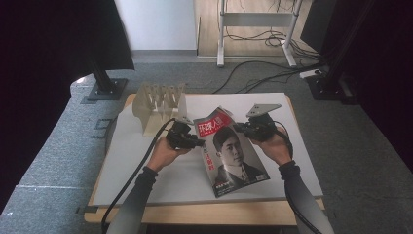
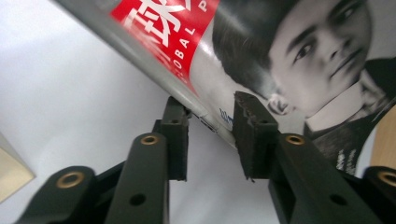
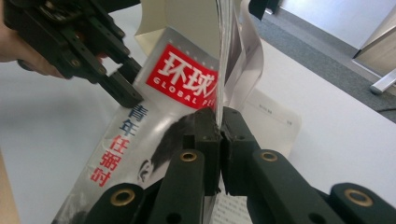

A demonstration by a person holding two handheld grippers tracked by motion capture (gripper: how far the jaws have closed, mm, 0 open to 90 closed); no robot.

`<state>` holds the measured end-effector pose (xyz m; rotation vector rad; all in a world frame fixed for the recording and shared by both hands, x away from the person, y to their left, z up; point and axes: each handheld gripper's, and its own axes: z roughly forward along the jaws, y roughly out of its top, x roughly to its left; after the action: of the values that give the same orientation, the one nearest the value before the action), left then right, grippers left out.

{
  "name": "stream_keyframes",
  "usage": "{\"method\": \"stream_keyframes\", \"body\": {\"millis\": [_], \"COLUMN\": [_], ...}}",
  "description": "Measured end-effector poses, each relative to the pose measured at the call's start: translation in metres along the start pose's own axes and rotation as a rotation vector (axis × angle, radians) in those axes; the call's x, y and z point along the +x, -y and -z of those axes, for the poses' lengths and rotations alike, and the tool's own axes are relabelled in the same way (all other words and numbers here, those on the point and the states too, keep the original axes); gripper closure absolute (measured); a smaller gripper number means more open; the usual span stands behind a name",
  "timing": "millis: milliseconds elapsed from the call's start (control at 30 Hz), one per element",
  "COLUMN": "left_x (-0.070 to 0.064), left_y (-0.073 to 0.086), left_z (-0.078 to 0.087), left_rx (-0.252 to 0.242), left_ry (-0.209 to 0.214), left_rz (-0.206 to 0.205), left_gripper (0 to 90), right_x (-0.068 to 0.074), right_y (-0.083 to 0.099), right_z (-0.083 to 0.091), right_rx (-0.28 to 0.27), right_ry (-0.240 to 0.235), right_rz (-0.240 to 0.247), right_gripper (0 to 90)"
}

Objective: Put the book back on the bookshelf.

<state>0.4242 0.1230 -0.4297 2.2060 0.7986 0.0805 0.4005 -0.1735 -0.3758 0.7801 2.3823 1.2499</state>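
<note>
Both tongs sit on the magazine (image 1: 233, 152). My right gripper (image 3: 219, 122) is squeezed tight on the cover's edge and lifts it. My left gripper (image 2: 210, 122) is wide open, with the magazine's other edge between its jaws. Past my left tongs, farther away, a wooden rack (image 1: 159, 106) stands on the white table (image 1: 146, 180).

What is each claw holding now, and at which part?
The right claw is shut on the magazine, pinching its front cover's open edge. The left claw is open, with the magazine's spine edge between its jaws, not yet gripped.
</note>
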Motion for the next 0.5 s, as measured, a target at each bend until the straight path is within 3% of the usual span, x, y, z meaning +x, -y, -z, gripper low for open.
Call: {"method": "stream_keyframes", "body": {"millis": [233,500], "left_x": [-0.009,-0.022], "left_y": [-0.013,-0.025], "left_z": [0.020,0.045], "left_rx": [-0.054,-0.149], "left_ry": [-0.048,-0.132], "left_rz": [-0.054,-0.155], "left_gripper": [75.1,80.6], "right_x": [-0.007,-0.011], "right_y": [-0.001,-0.005], "right_z": [0.004,0.013], "right_rx": [-0.015,-0.066], "right_ry": [0.034,0.077], "right_rz": [-0.013,-0.027], "right_gripper": [84.8,84.9]}}
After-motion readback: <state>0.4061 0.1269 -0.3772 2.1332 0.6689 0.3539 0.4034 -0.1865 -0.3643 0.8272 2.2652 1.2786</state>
